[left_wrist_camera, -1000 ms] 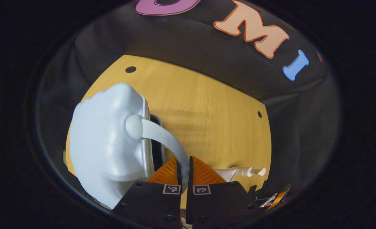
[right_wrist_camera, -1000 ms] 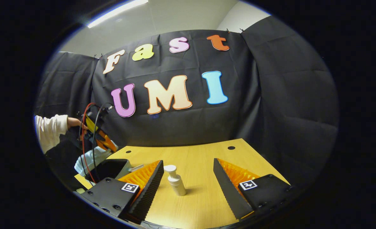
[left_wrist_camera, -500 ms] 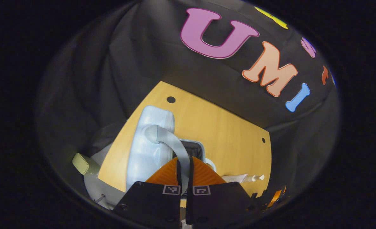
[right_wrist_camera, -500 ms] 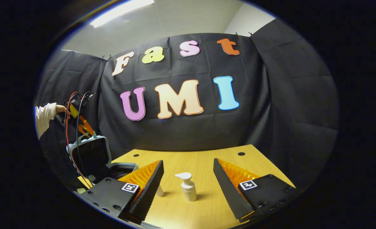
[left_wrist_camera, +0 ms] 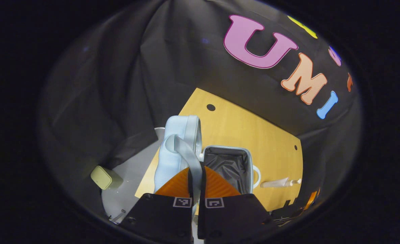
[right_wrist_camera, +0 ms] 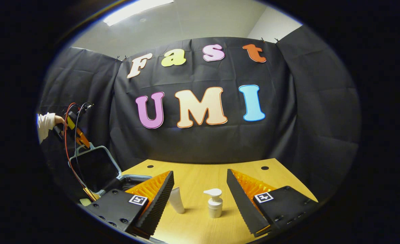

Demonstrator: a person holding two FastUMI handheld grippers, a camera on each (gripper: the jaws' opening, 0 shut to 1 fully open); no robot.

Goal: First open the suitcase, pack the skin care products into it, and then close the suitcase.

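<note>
A pale blue suitcase [left_wrist_camera: 176, 152] stands open on the wooden table [left_wrist_camera: 247, 132], its lid raised upright. My left gripper [left_wrist_camera: 196, 179] is shut on the lid's grey handle strap [left_wrist_camera: 188, 156]. The black-lined base [left_wrist_camera: 228, 166] lies open beside the lid. A white tube [left_wrist_camera: 277, 183] lies on the table to the right of the base. In the right gripper view my right gripper [right_wrist_camera: 200, 193] is open above the table, with a white pump bottle [right_wrist_camera: 214, 203] and the white tube [right_wrist_camera: 177, 200] between and beyond its fingers. The raised lid [right_wrist_camera: 95, 166] and the left gripper [right_wrist_camera: 76, 134] held by a hand show at far left.
A small pale green box [left_wrist_camera: 101, 177] sits on the grey floor [left_wrist_camera: 128, 183] left of the table. Black cloth walls close in behind and at both sides. The table has round holes [left_wrist_camera: 211, 107] near its far corners.
My left gripper has lifted the lid by its strap from half-raised to upright, exposing the black lining. The right gripper shifted, so the pump bottle and tube now sit centred between its fingers.
</note>
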